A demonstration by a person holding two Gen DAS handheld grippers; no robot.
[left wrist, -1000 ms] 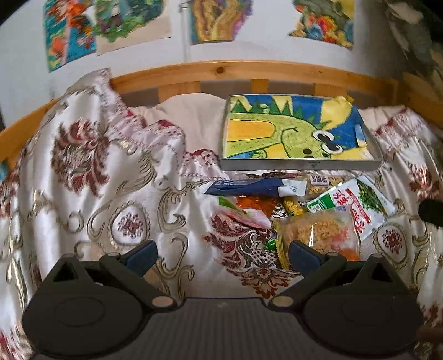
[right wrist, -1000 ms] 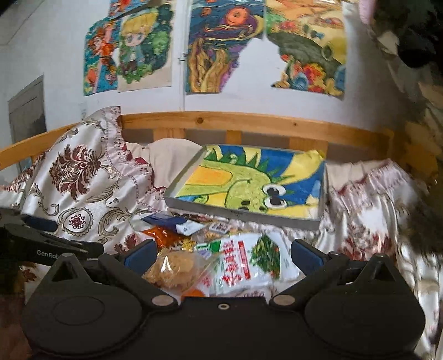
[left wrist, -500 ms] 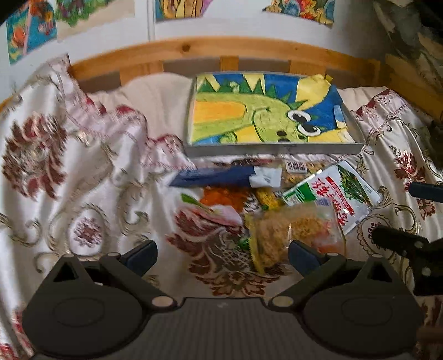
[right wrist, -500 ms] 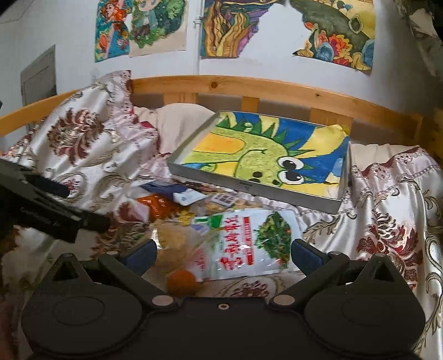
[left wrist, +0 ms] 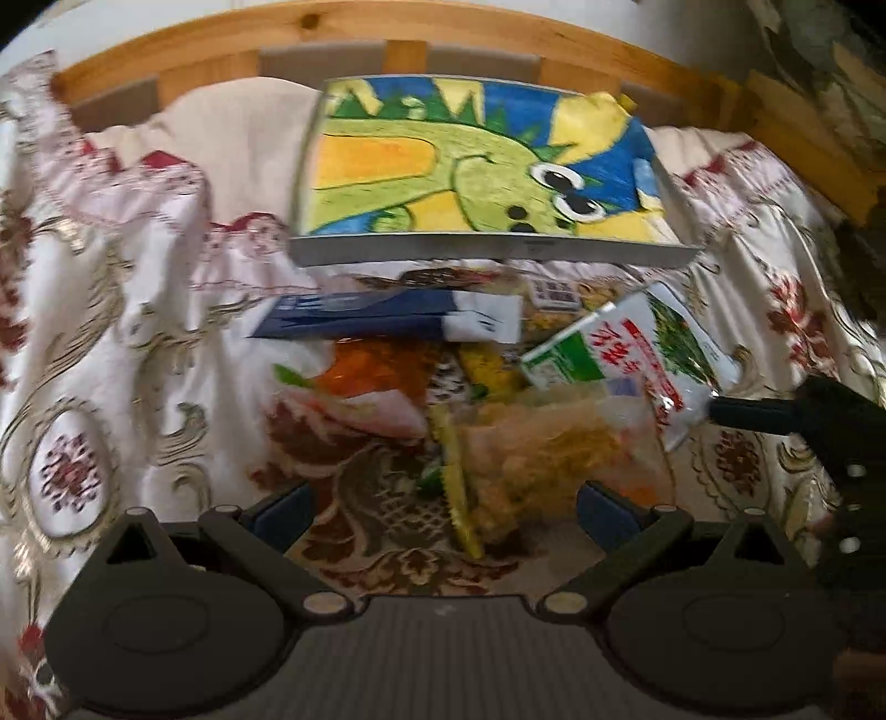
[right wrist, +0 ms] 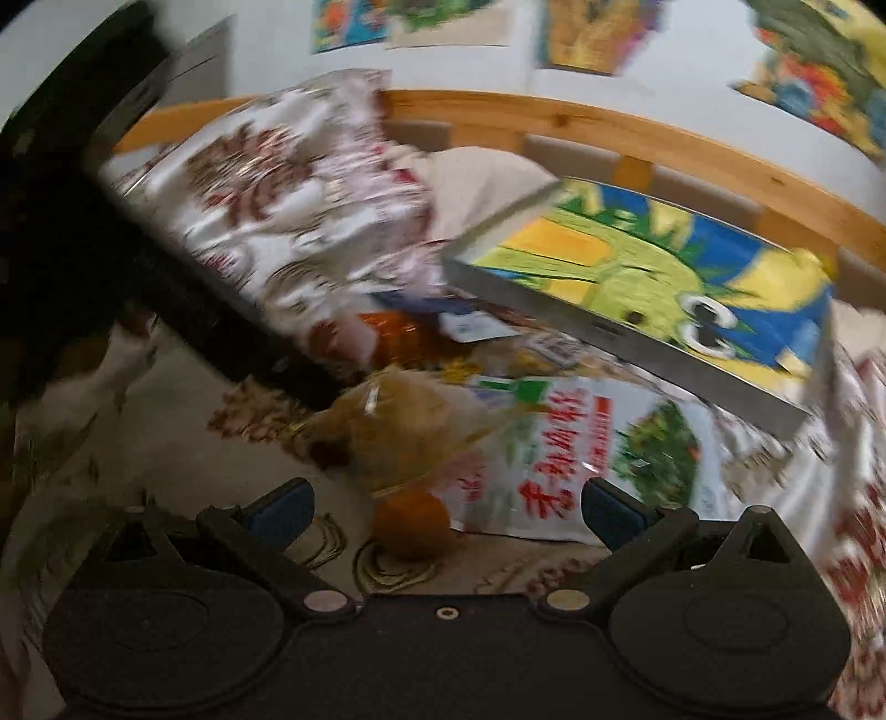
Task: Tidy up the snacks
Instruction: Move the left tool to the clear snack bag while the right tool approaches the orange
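A pile of snack packs lies on the patterned bedspread in front of a grey tray lined with a dinosaur picture. A clear bag of yellow snacks lies nearest, with a white and green packet to its right, a dark blue packet behind and an orange pack. My left gripper is open just short of the clear bag. My right gripper is open over the clear bag and white packet; the tray shows behind. Both views are blurred.
A wooden bed rail runs behind the tray, with a white pillow at the back left. The bedspread bunches high at the left. Posters hang on the wall. The left gripper's arm crosses the right wrist view.
Both grippers have moved forward and down toward the snack pile, which now looks larger. The two grippers have come closer together. Jaws have stayed open.
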